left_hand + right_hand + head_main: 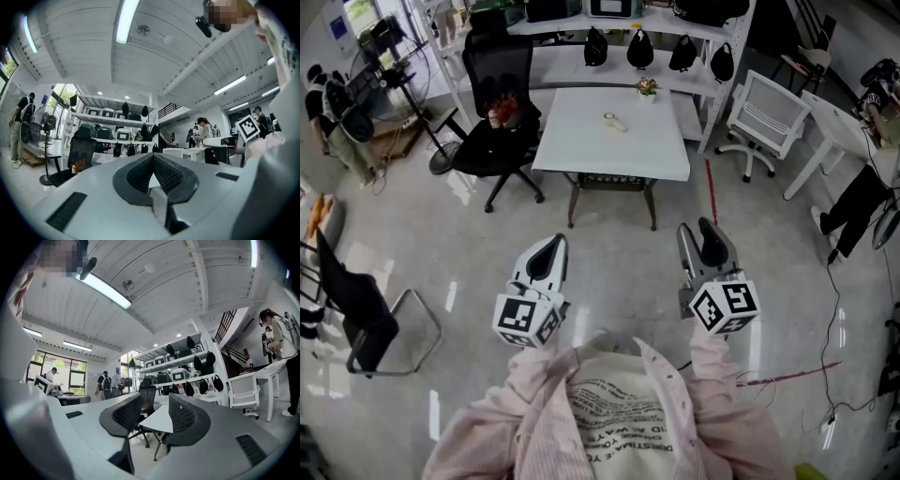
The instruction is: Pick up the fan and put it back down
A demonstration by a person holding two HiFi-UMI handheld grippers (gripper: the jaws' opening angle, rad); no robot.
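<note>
A small white object (614, 122), too small to tell whether it is the fan, lies on the white table (609, 155) ahead of me, next to a little potted plant (648, 87). Both grippers hang level over the floor, well short of the table. My left gripper (550, 249) (153, 157) has its black ribbed pads pressed together with nothing in them. My right gripper (699, 240) (155, 400) stands open, and the table's corner (160, 420) shows far off through the gap between its pads.
A black office chair (502, 112) stands left of the table and a white chair (769, 117) to its right. Behind is a shelf with black bags (656, 52). A floor fan (44, 124), a folding chair (356, 314), floor cables (839, 309) and people are around.
</note>
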